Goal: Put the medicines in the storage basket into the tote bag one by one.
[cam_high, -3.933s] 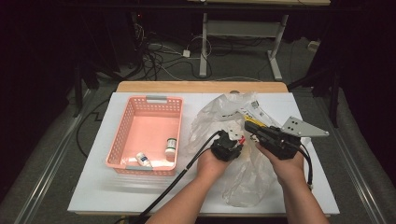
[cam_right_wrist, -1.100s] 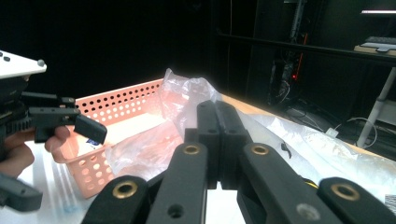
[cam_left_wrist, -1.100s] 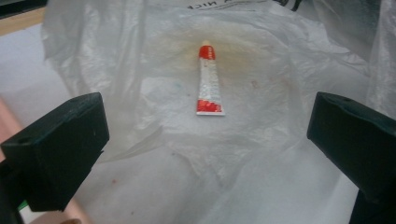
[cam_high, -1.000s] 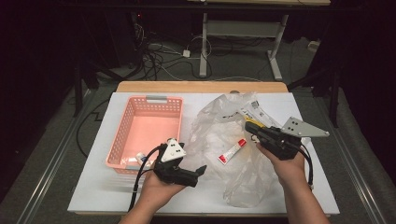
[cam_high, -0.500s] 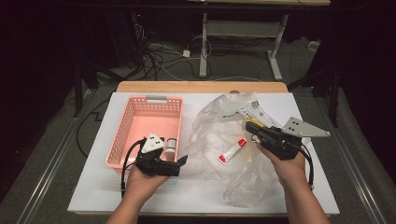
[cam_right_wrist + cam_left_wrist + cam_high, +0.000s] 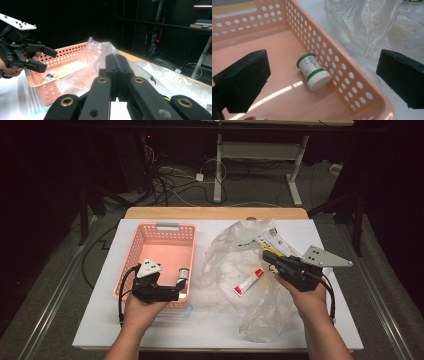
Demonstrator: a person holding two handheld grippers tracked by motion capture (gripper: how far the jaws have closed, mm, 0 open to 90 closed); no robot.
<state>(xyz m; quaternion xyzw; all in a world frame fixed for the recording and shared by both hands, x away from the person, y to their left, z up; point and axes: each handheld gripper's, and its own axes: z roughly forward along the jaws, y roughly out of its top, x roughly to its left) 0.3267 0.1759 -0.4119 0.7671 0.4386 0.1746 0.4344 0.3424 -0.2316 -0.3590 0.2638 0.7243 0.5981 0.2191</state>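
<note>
Jar (image 6: pixel 313 72) lies sideways, cap toward basket (image 6: pixel 342 67) corner.

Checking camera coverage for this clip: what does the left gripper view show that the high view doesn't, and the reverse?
Left gripper view alone: the white jar's green bands and printed label, and its own jaws standing wide apart with nothing between them. High view alone: the red-capped tube in the plastic bag, and the right gripper at the bag's edge. Both share the pink basket and the bag.
</note>
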